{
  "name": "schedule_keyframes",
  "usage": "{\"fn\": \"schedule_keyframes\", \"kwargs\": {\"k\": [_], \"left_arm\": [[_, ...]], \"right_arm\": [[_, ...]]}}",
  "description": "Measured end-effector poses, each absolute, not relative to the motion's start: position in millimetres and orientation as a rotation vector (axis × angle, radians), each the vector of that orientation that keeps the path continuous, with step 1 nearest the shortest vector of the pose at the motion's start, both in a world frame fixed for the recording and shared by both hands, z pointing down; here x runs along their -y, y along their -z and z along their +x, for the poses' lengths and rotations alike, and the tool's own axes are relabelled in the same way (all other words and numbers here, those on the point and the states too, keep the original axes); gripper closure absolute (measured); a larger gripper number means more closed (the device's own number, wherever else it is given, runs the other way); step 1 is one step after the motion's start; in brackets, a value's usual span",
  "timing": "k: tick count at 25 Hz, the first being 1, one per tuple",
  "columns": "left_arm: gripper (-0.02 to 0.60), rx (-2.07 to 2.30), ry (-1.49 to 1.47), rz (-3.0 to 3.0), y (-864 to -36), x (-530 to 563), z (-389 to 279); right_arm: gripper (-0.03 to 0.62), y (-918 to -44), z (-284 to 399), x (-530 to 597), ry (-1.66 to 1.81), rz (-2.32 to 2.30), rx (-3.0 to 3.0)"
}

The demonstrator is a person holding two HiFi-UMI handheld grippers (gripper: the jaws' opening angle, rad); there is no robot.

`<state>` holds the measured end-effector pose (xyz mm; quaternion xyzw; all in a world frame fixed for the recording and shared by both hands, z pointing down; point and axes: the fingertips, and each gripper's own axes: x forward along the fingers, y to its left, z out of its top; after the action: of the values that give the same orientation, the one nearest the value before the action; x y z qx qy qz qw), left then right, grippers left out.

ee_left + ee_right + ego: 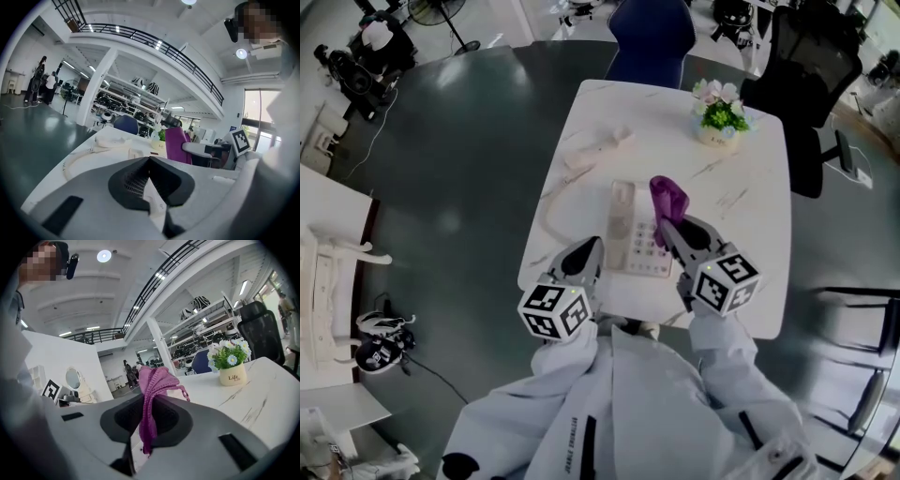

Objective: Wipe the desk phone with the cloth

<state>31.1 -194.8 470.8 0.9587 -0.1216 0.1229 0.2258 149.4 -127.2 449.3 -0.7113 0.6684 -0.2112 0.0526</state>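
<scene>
A cream desk phone base (635,242) lies on the white marble table (741,178), its handset (598,150) off the cradle at the far left, joined by a coiled cord (551,199). My right gripper (667,225) is shut on a purple cloth (668,199), which sticks up from between the jaws (153,394) above the phone's right side. My left gripper (591,251) hovers at the phone's left front corner, shut with nothing in it. In the left gripper view the handset (110,140) and the purple cloth (177,145) show beyond the jaws.
A small pot of flowers (718,114) stands at the table's far right, seen again as the flower pot (231,363). A blue chair (650,37) and a black office chair (811,75) stand behind the table. Dark floor surrounds it.
</scene>
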Motion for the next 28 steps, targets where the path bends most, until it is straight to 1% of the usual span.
{"fn": "schedule_keyframes", "kwargs": {"k": [16, 20, 28], "left_arm": [[0.583, 0.245, -0.362, 2.62, -481.9, 247.2, 50.6], [0.583, 0.226, -0.375, 2.615, -485.9, 255.0, 54.7], [0.584, 0.205, -0.39, 2.603, -492.9, 270.9, 55.7]], "right_arm": [[0.557, -443.1, 182.6, 188.2, 0.458, -2.47, -2.129], [0.557, -448.0, 182.3, 203.8, 0.394, -2.581, -2.241], [0.557, -482.2, 168.0, 228.6, 0.4, -2.696, -2.488]]}}
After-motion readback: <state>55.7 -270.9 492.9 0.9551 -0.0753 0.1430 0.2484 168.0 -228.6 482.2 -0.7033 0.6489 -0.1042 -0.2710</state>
